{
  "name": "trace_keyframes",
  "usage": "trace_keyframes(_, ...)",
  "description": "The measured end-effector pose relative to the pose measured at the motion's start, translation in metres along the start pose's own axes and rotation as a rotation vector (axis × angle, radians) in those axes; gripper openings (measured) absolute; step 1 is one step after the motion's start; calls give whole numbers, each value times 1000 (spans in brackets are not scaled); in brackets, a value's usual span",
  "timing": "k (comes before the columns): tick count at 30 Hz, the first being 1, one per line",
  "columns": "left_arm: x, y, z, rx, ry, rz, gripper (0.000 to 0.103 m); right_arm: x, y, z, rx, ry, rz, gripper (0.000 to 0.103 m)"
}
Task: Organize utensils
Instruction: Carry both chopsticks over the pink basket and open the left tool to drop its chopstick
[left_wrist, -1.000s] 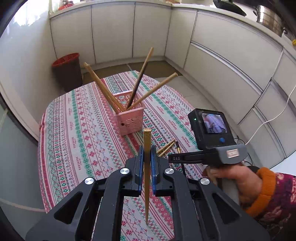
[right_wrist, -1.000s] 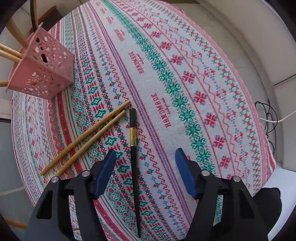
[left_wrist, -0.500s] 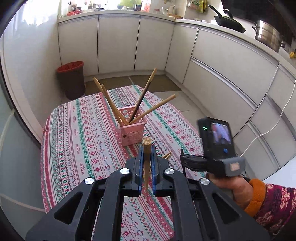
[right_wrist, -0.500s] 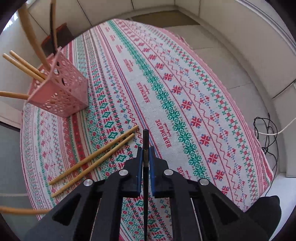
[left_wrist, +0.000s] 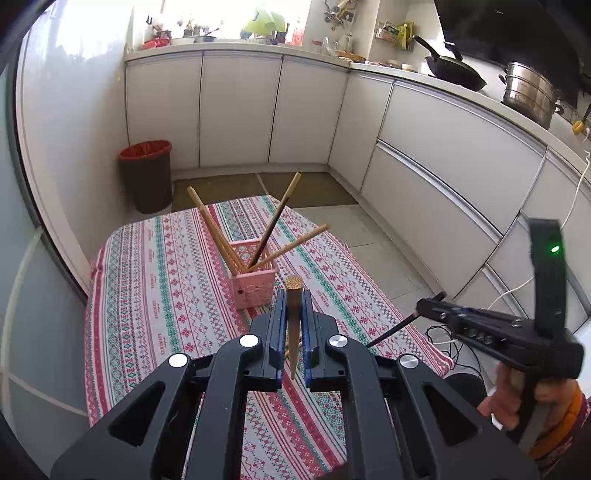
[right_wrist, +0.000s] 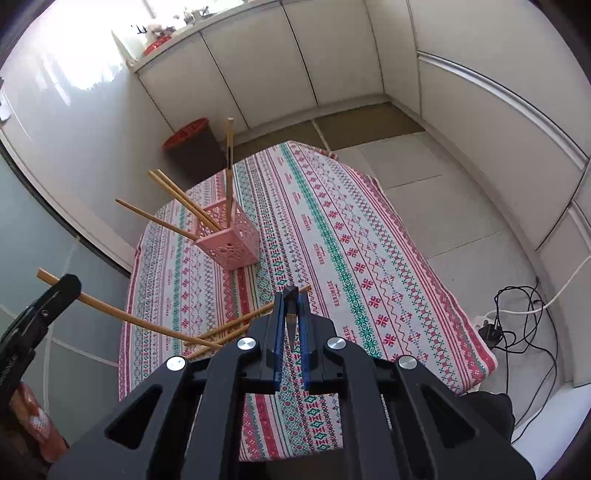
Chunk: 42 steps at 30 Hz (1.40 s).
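A: Surface? Room?
B: Patterned bench (right_wrist: 332, 236), white cabinets (left_wrist: 236, 110), bin (left_wrist: 147, 173) beyond far edge.
A: Grippers?
B: Left gripper (left_wrist: 293, 314) clamps bamboo chopstick (left_wrist: 294, 314); right gripper (right_wrist: 291, 317) clamps black chopstick (right_wrist: 291, 314). Pink basket (right_wrist: 231, 243) mid-bench, floor open right

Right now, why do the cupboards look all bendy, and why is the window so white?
Left wrist view: the fisheye lens curves the cupboards and darkens the corners; daylight washes out the window; the bamboo chopstick in the left gripper looks sharp. Right wrist view: same bending, with white glare on the glossy wall.
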<state>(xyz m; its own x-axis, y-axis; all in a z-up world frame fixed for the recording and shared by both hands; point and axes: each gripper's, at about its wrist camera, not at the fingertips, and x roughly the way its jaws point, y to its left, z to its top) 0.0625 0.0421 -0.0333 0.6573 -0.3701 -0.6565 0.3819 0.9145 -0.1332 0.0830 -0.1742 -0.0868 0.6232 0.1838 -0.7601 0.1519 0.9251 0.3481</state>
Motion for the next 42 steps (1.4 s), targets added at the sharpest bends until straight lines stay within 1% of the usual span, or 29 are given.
trace_keyframes(7,-18,3,30,-11,-62,30,6,-42,15,40,-9,-86,77,7)
trace_keyframes(12,-21,7,56,-27,-110,59,6,-55,29,69,-20,-138,122,7)
trace_keyframes(16,-20,15,81,-65,-159,82,6,-56,44,89,-39,-180,130,7)
trace_keyframes(19,-14,21,97,-90,-195,110,6,-51,53,101,-50,-194,140,7)
trace_keyframes(22,-2,27,110,-105,-210,124,6,-40,59,111,-54,-197,144,7)
trace_keyframes(25,16,32,120,-116,-207,145,6,-29,64,116,-63,-197,145,7)
trace_keyframes(28,35,40,124,-131,-196,169,6,-16,65,119,-67,-190,139,7)
trace_keyframes(31,57,50,120,-150,-176,179,7,-3,65,123,-65,-178,135,7)
trace_keyframes(33,71,58,113,-179,-157,164,8,6,65,125,-62,-172,132,7)
trace_keyframes(34,76,62,108,-194,-146,155,13,10,65,125,-64,-172,129,7)
trace_keyframes(35,77,66,105,-213,-141,158,21,13,66,125,-66,-171,125,7)
trace_keyframes(39,68,81,90,-278,-167,158,21,25,71,123,-77,-173,112,7)
trace_keyframes(42,62,86,88,-289,-159,169,21,33,74,123,-74,-175,111,7)
